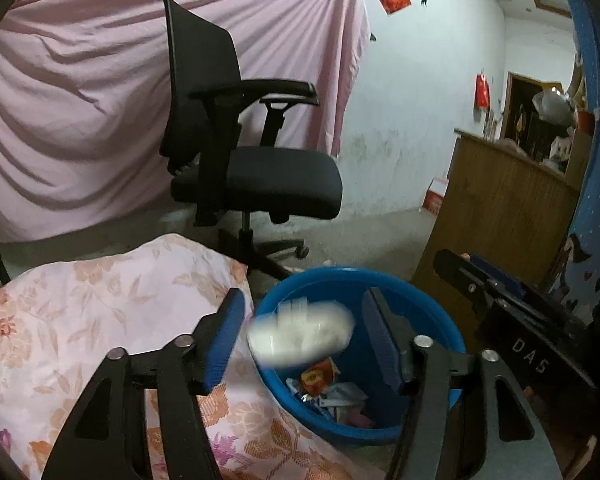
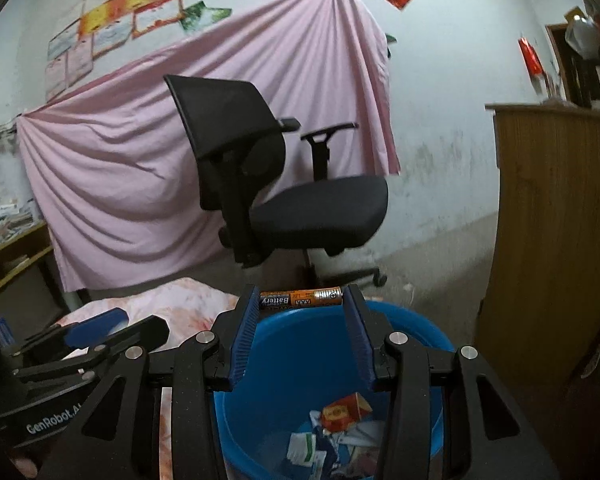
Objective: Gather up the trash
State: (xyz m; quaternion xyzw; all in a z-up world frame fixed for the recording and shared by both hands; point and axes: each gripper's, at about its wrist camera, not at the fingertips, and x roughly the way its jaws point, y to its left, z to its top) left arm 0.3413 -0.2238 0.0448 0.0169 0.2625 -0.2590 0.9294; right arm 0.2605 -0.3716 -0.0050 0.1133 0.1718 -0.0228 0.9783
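Note:
A blue bin [image 1: 432, 308] stands on the floor just below both grippers, with wrappers and a small red-orange carton [image 1: 320, 376] lying at its bottom. My left gripper [image 1: 303, 300] is open over the bin's near rim. A blurred white piece of trash [image 1: 300, 336] is in the air between its blue pads, with a gap on each side. My right gripper [image 2: 302, 292] is shut on an orange and black AAA battery [image 2: 300, 299], held crosswise at its fingertips above the bin [image 2: 300, 344]. Each gripper shows at the edge of the other's view.
A floral quilt [image 1: 80, 312] lies to the left of the bin, touching it. A black office chair [image 1: 256, 168] stands behind, in front of a hanging pink sheet [image 1: 80, 100]. A wooden cabinet [image 1: 496, 216] stands to the right, close to the bin.

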